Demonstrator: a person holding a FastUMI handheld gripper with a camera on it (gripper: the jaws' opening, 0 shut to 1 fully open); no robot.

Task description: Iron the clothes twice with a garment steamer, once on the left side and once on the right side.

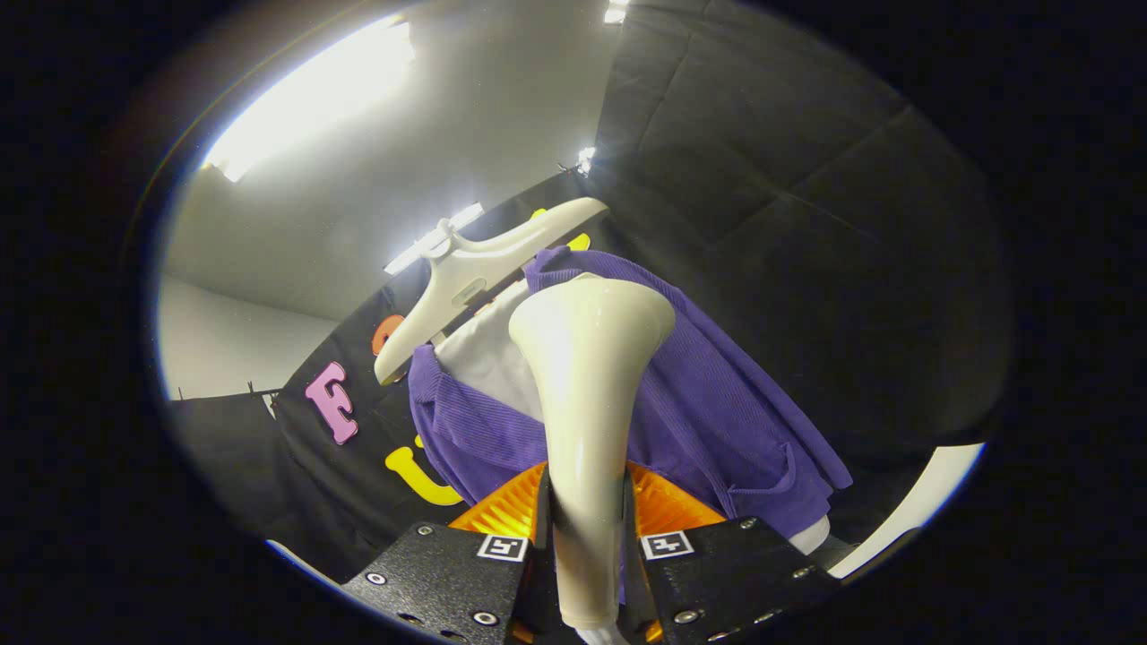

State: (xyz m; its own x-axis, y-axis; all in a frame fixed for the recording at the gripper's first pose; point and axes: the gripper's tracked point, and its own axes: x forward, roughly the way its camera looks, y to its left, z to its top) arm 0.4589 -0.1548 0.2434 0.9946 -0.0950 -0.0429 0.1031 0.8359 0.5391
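Garment steamer (587,403): cream, glossy, slim handle widening into a flared head. Handle clamped between both fingers (536,528) of the gripper (587,537), one finger pressing on each side. Head raised beyond the fingertips, set against the upper middle of the purple jacket (717,403), just below the collar; actual contact with the cloth impossible to judge, since the head's face is turned away.

Purple jacket: ribbed, corduroy-like fabric, hung open on a white hanger (475,278), spreading to both sides of the steamer head. Larger visible part lying to one side of the head, with a pocket flap low on that panel; smaller panel showing on the other side near the hanger's lower arm. White shirt (488,354) underneath, seen in the open front between hanger and steamer head.

Hanger tilted in this view, one arm high, the other low, hook reaching up toward a rail.

Black cloth wall (789,179) behind the garments. Pale ceiling (466,161) with bright strip lights (309,94) overhead.
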